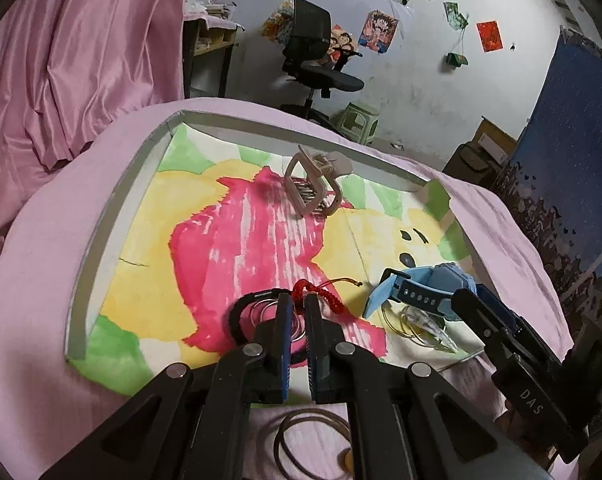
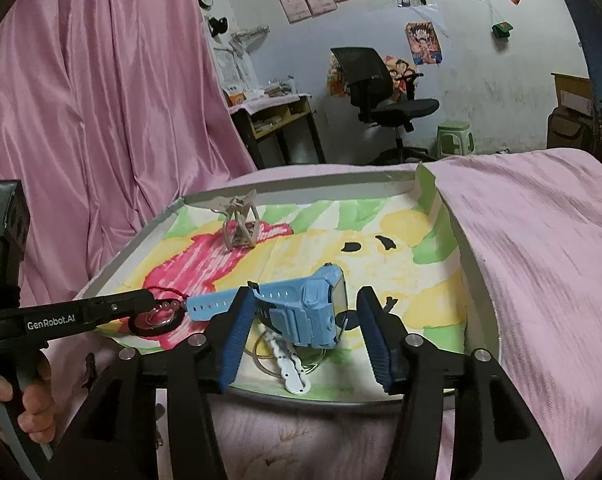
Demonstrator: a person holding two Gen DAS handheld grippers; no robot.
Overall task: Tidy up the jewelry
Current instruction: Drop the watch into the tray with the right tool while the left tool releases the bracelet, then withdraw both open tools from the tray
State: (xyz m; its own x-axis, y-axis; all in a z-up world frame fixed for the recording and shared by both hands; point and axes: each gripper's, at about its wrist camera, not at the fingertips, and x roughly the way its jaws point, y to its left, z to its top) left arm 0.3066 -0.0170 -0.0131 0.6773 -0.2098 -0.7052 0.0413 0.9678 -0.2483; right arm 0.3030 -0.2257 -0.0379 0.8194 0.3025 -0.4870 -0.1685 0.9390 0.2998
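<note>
A shallow tray (image 1: 113, 208) lined with a painted sheet lies on pink cloth. My left gripper (image 1: 297, 298) is shut on a red cord bracelet (image 1: 325, 300) at the tray's near edge, above a black hair tie (image 1: 237, 312) and thin silver rings. The same gripper (image 2: 149, 300) shows from the side in the right wrist view. My right gripper (image 2: 304, 292) is open and straddles a blue watch (image 2: 313, 312) without touching it. The watch (image 1: 421, 288) rests on wire hoops and a white clip (image 2: 289, 364). A beige hair claw (image 1: 313, 188) stands at the tray's far side.
Brown bangles (image 1: 313, 436) lie on the pink cloth (image 2: 541, 248) in front of the tray. A pink curtain (image 1: 61, 60) hangs to the left. An office chair (image 2: 381, 92), a green stool (image 2: 455, 136) and a desk stand by the far wall.
</note>
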